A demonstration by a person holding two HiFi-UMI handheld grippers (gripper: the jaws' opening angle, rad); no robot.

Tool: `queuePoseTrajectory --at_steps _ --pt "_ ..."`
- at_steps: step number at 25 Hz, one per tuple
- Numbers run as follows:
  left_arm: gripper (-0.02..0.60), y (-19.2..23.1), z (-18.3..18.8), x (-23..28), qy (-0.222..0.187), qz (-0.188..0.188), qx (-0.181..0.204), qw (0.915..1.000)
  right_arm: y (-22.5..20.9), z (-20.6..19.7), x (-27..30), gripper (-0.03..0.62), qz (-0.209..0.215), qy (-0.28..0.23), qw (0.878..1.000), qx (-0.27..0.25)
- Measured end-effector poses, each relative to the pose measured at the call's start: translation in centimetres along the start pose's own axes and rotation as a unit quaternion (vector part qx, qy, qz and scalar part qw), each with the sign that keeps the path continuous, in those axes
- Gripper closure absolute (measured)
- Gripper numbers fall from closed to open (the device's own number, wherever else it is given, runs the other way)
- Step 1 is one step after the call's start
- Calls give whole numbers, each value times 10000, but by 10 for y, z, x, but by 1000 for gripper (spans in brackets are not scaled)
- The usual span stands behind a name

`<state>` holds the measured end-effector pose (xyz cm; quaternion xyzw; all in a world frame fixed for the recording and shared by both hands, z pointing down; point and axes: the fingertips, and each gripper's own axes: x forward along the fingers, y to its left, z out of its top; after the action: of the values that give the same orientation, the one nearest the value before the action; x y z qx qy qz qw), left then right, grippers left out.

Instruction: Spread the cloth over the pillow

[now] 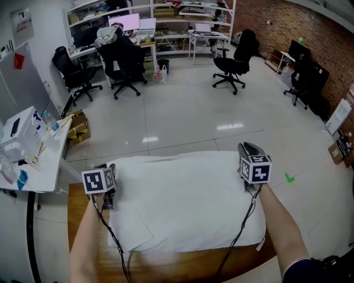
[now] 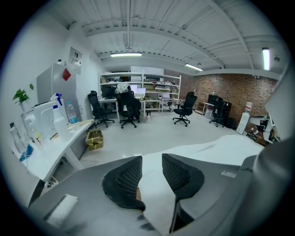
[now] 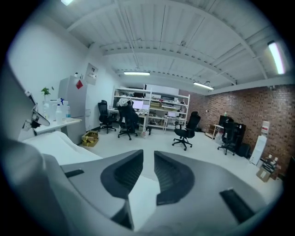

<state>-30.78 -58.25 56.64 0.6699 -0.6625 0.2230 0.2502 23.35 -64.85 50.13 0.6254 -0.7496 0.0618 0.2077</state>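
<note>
Where the near edge of the wooden table shows in the head view, a white pillow lies lengthwise on it. A white cloth is spread over the pillow's top. Both are white, so the cloth's edges are hard to trace, except for a faint crease toward the near left corner.

The person's forearms reach forward on either side of the pillow. The left gripper sits at the pillow's far left corner. Its jaws stand clearly apart with cloth visible beneath the gap, and neither pad presses on it. The right gripper sits at the far right corner. Its jaws are separated by a narrower gap, again over white cloth, and they clamp nothing.

Beyond the pillow lies a pale tiled floor, with a green mark to the right. A white desk carrying bottles stands at the left, with a cardboard box just behind it. Farther off are black office chairs, white shelving along the back wall, and a brick wall at the right.
</note>
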Motion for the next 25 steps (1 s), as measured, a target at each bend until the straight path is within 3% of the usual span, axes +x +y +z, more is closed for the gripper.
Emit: queuePoseTrajectory --at_steps 8,14,25 --pt "437 -43 -34 -38 48 -151 382 9991 50 17 -68 507 530 -415 9977 113" --pt "439 -64 -58 -76 -111 -181 361 9991 87 -8 -118 505 749 -360 9963 227" --pt "411 -107 -125 -162 -309 70 486 9983 111 -60 -235 511 1087 -318 9923 500"
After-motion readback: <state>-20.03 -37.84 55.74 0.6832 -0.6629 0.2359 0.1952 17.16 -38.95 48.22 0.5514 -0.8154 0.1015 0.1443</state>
